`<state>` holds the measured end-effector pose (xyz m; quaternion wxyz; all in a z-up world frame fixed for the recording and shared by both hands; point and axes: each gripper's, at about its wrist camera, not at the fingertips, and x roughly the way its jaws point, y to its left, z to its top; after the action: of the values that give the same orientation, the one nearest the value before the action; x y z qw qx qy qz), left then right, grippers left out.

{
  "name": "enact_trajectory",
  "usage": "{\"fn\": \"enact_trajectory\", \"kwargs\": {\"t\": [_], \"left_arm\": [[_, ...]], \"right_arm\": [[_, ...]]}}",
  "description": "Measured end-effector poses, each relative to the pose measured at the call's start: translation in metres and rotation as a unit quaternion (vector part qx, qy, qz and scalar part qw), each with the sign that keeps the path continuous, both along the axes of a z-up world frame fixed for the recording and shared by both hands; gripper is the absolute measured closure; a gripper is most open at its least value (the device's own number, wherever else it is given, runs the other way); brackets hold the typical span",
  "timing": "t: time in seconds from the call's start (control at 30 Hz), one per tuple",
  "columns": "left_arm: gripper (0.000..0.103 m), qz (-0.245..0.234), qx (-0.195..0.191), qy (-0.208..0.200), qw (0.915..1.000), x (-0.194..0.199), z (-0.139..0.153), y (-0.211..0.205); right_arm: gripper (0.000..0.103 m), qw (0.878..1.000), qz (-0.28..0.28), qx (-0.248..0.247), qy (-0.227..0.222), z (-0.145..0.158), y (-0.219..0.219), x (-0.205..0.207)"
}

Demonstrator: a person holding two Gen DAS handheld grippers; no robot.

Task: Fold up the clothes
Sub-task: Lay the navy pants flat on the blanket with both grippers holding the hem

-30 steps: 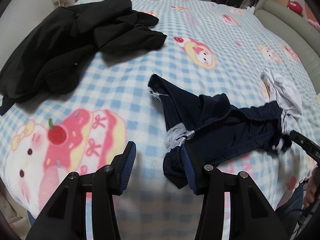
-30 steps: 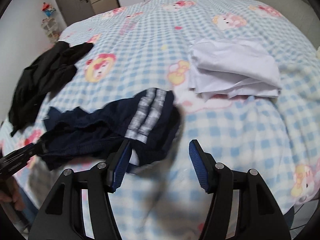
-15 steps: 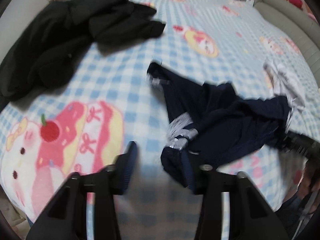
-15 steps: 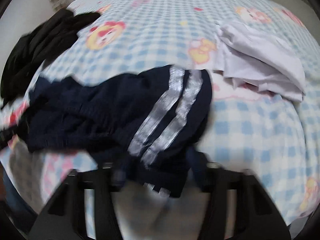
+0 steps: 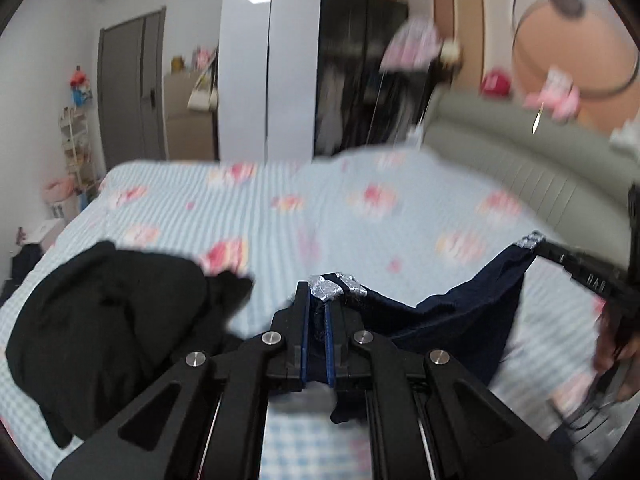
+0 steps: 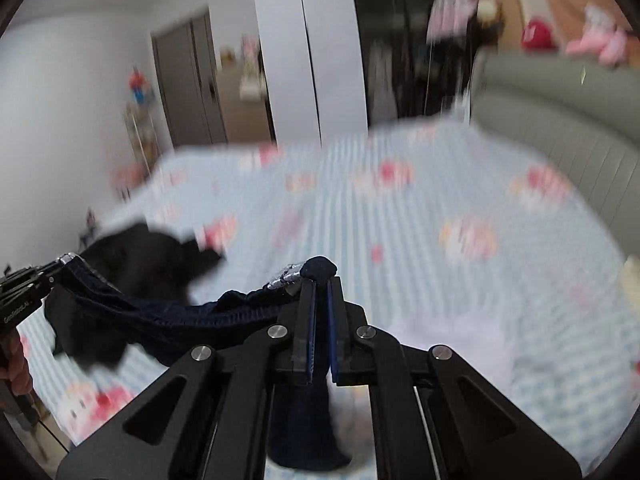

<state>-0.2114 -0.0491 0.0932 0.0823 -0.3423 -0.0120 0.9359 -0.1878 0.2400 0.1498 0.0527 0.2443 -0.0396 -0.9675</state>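
Above the bed (image 5: pixel 280 232), both grippers' fingers (image 5: pixel 329 322) pinch navy shorts (image 5: pixel 448 320).

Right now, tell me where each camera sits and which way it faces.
Left wrist: on the left gripper, facing across the blue checked bed; shut on the navy striped shorts; right gripper shows.
Right wrist: on the right gripper, facing likewise; left gripper shows.
Shared: shorts, black clothes pile, white wardrobe.
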Motion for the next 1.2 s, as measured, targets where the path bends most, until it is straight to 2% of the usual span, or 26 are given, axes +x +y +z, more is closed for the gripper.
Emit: {"fn": "enact_trajectory", "kwargs": {"t": [0.07,0.2,0.3,0.37,0.4,0.43,0.53,0.57,0.6,0.63,0.67,0.7,0.73,0.83,0.9,0.97,1.0,1.07,1.13,1.2], "left_arm": [[0.096,-0.001,0.012,0.0,0.9999,0.008,0.003,-0.002],[0.094,-0.004,0.035,0.0,0.9994,0.024,0.008,-0.007],[0.094,-0.005,0.053,-0.009,0.9985,0.034,0.004,-0.01],[0.094,0.006,0.056,-0.091,0.9942,0.032,-0.064,-0.007],[0.095,0.015,0.054,-0.142,0.9883,0.029,-0.105,-0.008],[0.095,0.021,0.06,-0.177,0.9821,0.029,-0.134,-0.009],[0.094,0.051,0.107,-0.262,0.9578,0.039,-0.197,-0.02],[0.094,0.059,0.121,-0.277,0.9513,0.044,-0.209,-0.024],[0.089,0.058,0.127,-0.267,0.9533,0.05,-0.205,-0.026],[0.078,0.058,0.136,-0.259,0.9546,0.055,-0.201,-0.029],[0.072,0.058,0.151,-0.251,0.9543,0.056,-0.197,-0.035],[0.061,0.058,0.167,-0.244,0.9537,0.058,-0.193,-0.041],[0.06,0.058,0.182,-0.236,0.9528,0.06,-0.189,-0.047],[0.06,0.059,0.225,-0.218,0.9478,0.062,-0.179,-0.064],[0.06,0.068,0.244,-0.241,0.9368,0.045,-0.189,-0.072],[0.06,0.066,0.261,-0.268,0.9249,0.037,-0.202,-0.069],[0.06,0.063,0.272,-0.277,0.9195,0.035,-0.207,-0.066],[0.06,0.056,0.293,-0.295,0.908,0.03,-0.216,-0.059],[0.062,0.049,0.311,-0.31,0.8972,0.027,-0.225,-0.051],[0.065,0.046,0.31,-0.314,0.8964,0.026,-0.23,-0.044]], "right_arm": [[0.099,0.999,-0.003,-0.005,0.047,0.03,0.0,0.023],[0.099,0.999,-0.004,-0.019,-0.048,-0.046,0.002,0.039],[0.099,0.992,-0.005,-0.029,-0.125,-0.107,0.003,0.05],[0.099,0.984,-0.005,-0.036,-0.176,-0.149,0.004,0.057],[0.099,0.979,-0.005,-0.039,-0.202,-0.169,0.004,0.061],[0.099,0.973,-0.006,-0.043,-0.227,-0.19,0.005,0.064],[0.098,0.952,0.005,-0.05,-0.303,-0.244,0.003,0.069],[0.098,0.948,0.013,-0.054,-0.314,-0.251,0.002,0.072],[0.098,0.944,0.021,-0.059,-0.323,-0.257,0.002,0.076],[0.097,0.941,0.03,-0.064,-0.332,-0.262,0.001,0.079],[0.089,0.942,0.036,-0.062,-0.329,-0.26,0.001,0.082],[0.084,0.944,0.042,-0.058,-0.323,-0.256,0.001,0.085],[0.084,0.945,0.048,-0.055,-0.318,-0.252,0.001,0.088],[0.084,0.953,0.036,-0.07,-0.291,-0.235,0.007,0.086],[0.083,0.957,0.018,-0.082,-0.279,-0.23,0.014,0.08],[0.078,0.952,0.012,-0.105,-0.289,-0.24,0.02,0.064],[0.068,0.948,0.01,-0.117,-0.294,-0.245,0.022,0.055],[0.058,0.939,0.021,-0.154,-0.307,-0.254,0.027,0.046],[0.058,0.931,0.02,-0.173,-0.321,-0.265,0.027,0.039],[0.058,0.924,0.012,-0.185,-0.334,-0.277,0.028,0.034]]}}
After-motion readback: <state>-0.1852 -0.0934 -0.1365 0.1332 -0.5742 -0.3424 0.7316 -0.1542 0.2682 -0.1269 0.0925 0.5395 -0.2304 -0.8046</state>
